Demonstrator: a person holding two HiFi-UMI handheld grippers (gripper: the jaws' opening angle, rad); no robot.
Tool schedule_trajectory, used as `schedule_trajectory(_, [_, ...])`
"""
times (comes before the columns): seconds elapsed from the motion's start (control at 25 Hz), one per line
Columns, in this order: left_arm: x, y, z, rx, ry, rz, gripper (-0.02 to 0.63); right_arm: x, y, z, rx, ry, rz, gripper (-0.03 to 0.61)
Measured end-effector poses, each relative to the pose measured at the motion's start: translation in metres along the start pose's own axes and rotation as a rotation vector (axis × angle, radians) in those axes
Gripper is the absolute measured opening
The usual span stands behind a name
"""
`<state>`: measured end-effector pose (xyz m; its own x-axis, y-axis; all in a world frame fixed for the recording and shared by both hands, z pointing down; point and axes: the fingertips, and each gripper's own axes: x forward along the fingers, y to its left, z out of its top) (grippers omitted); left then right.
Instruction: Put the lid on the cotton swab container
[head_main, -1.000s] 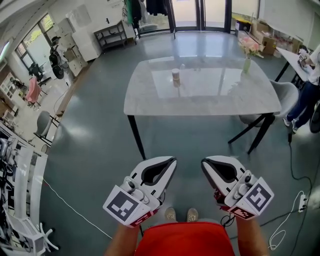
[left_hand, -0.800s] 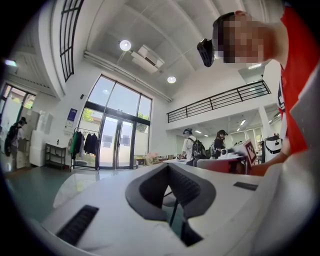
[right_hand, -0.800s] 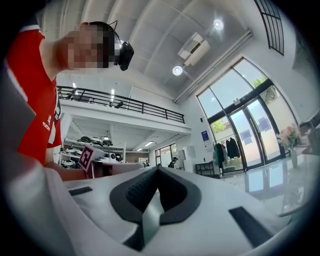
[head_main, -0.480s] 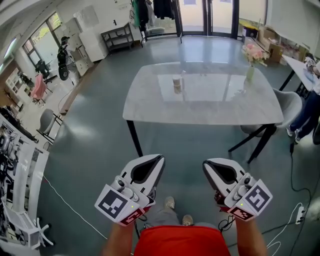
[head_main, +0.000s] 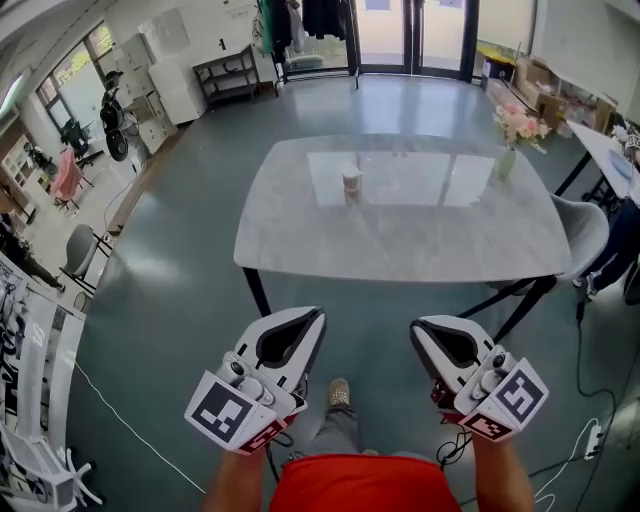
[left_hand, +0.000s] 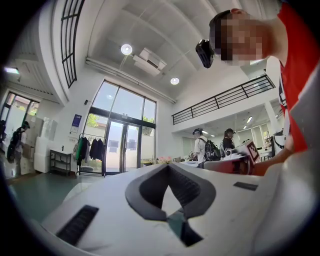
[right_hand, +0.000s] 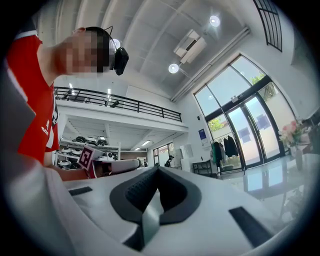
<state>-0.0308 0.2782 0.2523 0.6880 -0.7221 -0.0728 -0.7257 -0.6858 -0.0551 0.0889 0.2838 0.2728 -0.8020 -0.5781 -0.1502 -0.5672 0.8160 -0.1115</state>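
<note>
Over the last second the person has walked toward the tabletop (head_main: 420, 235): its near edge has come lower and larger in the head view, and one foot (head_main: 339, 392) now shows stepped forward below and between the tools. The left tool (head_main: 316, 318) and right tool (head_main: 419, 327) are carried in front of the body much as before, side by side and pointing roughly level at the tabletop. Each has its jaws closed together with nothing between them, which each tool's own view confirms. This looks like the approach only. No part of the lidding has begun, and both tools are well short of the near edge, so more walking or reaching is likely needed before either can open on anything. The swab container (head_main: 351, 182) stands well ahead of both tools, past the middle of the tabletop, about on the line that runs out between them and slightly nearer the left tool's side. It is a small cylinder standing upright, its long axis vertical and its top facing the ceiling. At this range I cannot tell whether that top is open, nor pick out the lid as a separate thing. A vase of flowers (head_main: 510, 150) stands far ahead of the right tool and off to its outer side, well apart from the container.
</note>
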Motion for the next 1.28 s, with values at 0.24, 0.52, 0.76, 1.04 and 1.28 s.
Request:
schedule_trajectory(0.24, [0.045, 0.069, -0.004, 0.028, 0.000, -0.033, 0.017, 0.061, -0.054, 0.004, -0.009, 0.006, -0.038, 0.018])
schedule_trajectory(0.52, [0.086, 0.141, -0.019, 0.008, 0.075, -0.085, 0.016, 0.128, -0.109, 0.010, 0.008, -0.008, -0.065, 0.018])
schedule_trajectory(0.76, [0.102, 0.199, -0.033, -0.007, 0.093, -0.098, 0.017, 0.175, -0.137, 0.001, 0.004, 0.000, -0.094, 0.018])
schedule_trajectory(1.04, [0.140, 0.232, -0.016, -0.009, -0.011, -0.108, 0.017, 0.193, -0.174, 0.012, -0.012, 0.008, -0.116, 0.018])
schedule_trajectory(1.28, [0.160, 0.259, -0.034, -0.020, 0.059, -0.083, 0.017, 0.209, -0.210, 0.011, -0.010, -0.007, -0.100, 0.018])
